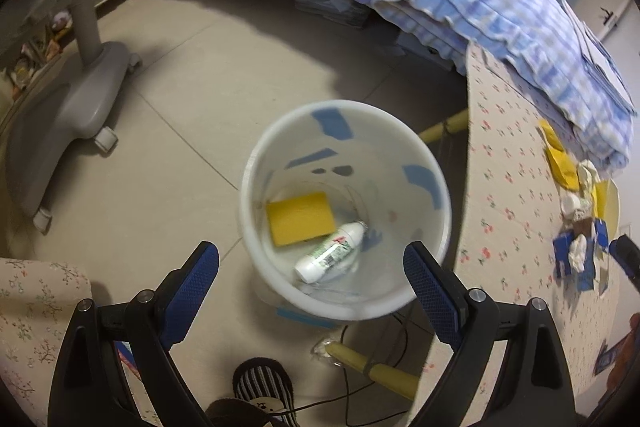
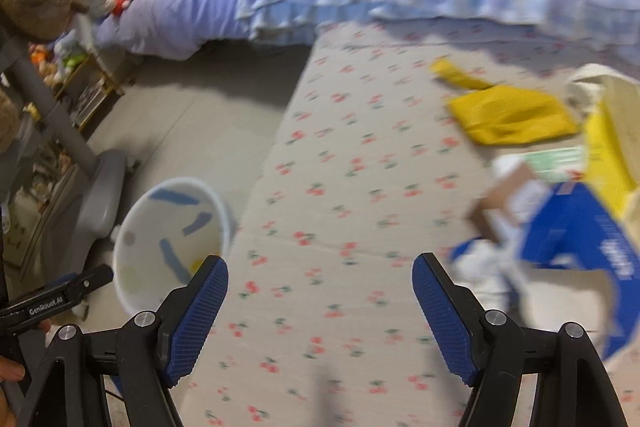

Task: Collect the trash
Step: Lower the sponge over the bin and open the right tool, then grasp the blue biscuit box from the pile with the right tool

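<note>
Trash on the cherry-print table (image 2: 340, 187): yellow wrapper (image 2: 512, 115), torn blue carton (image 2: 576, 223) and crumpled white paper (image 2: 480, 263), all clustered at the table's right side, blurred in the right wrist view. Same pile shows small at the far right of the left wrist view, near the table's edge by the checked blanket (image 1: 500, 7).

White bin (image 1: 344, 211) stands on the floor just left of the table, touching or nearly touching its edge. Inside the bin: yellow sponge (image 1: 300, 217) lies flat on the bottom, white bottle (image 1: 332, 251) lies on its side just right of it, one end overlapping the sponge's corner.

Left gripper (image 1: 312, 263) hangs above the bin's near rim, jaws spread wide, nothing between them.

Right gripper (image 2: 320, 275) is over the table's bare middle, left of the trash pile, jaws spread wide, nothing held. Bin sits left of it, off the table edge.

Grey chair base (image 1: 72, 107) stands on the floor, left of the bin, well apart.
</note>
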A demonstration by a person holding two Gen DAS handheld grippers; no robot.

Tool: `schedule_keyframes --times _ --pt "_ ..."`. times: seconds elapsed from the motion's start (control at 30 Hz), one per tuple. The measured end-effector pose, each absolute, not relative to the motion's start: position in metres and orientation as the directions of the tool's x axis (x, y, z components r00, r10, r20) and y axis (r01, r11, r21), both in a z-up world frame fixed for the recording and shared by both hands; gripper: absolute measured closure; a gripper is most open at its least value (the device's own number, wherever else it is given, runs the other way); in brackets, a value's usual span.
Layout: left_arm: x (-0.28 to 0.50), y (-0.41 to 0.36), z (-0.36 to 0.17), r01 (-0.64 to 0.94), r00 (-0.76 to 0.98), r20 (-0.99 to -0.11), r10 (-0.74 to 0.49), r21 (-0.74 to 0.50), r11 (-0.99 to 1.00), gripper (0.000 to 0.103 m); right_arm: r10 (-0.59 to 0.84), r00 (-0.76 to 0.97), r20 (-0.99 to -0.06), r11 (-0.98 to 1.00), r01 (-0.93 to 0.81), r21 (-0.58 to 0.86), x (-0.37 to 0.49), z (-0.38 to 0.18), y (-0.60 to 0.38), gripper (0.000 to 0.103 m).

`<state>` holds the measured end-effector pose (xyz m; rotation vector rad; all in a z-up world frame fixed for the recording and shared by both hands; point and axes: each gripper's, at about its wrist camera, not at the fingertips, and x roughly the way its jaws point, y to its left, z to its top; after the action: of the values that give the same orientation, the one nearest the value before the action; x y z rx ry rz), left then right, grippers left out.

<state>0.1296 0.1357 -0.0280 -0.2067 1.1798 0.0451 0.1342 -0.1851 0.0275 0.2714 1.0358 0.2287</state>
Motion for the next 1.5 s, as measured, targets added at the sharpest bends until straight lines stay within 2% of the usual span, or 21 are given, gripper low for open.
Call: schedule_keyframes --times 0.3,0.57,0.93,0.97,1.03,1.07,1.1,1.5 --pt "0.125 0.097 -0.022 -0.065 0.38 -0.918 -0.109 -0.144 0.987 0.008 0.259 0.526 -0.81 0.949 0.016 0.314 0.119 0.041 -0.267 0.02" --pt "0.127 0.062 -0.019 -0.01 0.373 -0.918 -0.133 -0.148 0.989 0.008 0.3 0.472 -0.829 0.92 0.088 0.383 0.122 0.013 -0.329 0.02" --pt "0.13 0.017 -0.018 0.05 0.358 -0.92 -0.16 -0.152 0.987 0.008 0.291 0.402 -0.868 0.947 0.006 0.32 0.138 -0.018 -0.334 0.02" --pt "0.131 0.013 -0.019 0.054 0.356 -0.921 -0.16 -0.151 0.987 0.008 0.294 0.395 -0.87 0.948 -0.004 0.318 0.138 -0.021 -0.333 0.021" --pt "0.132 0.004 -0.019 0.064 0.353 -0.921 -0.164 -0.151 0.986 0.008 0.3 0.393 -0.869 0.948 -0.019 0.318 0.137 -0.022 -0.332 0.034" --pt "0.132 0.0 -0.019 0.069 0.352 -0.921 -0.167 -0.153 0.986 0.008 0.296 0.389 -0.872 0.95 -0.028 0.31 0.135 -0.022 -0.331 0.049" --pt "0.133 -0.005 -0.019 0.074 0.351 -0.92 -0.172 -0.156 0.985 0.008 0.297 0.385 -0.874 0.951 -0.033 0.308 0.134 -0.021 -0.33 0.053" --pt "0.139 -0.094 -0.008 0.163 0.342 -0.895 -0.287 -0.244 0.956 0.008 0.28 0.476 -0.833 0.936 0.057 0.347 0.093 0.02 -0.375 0.053"
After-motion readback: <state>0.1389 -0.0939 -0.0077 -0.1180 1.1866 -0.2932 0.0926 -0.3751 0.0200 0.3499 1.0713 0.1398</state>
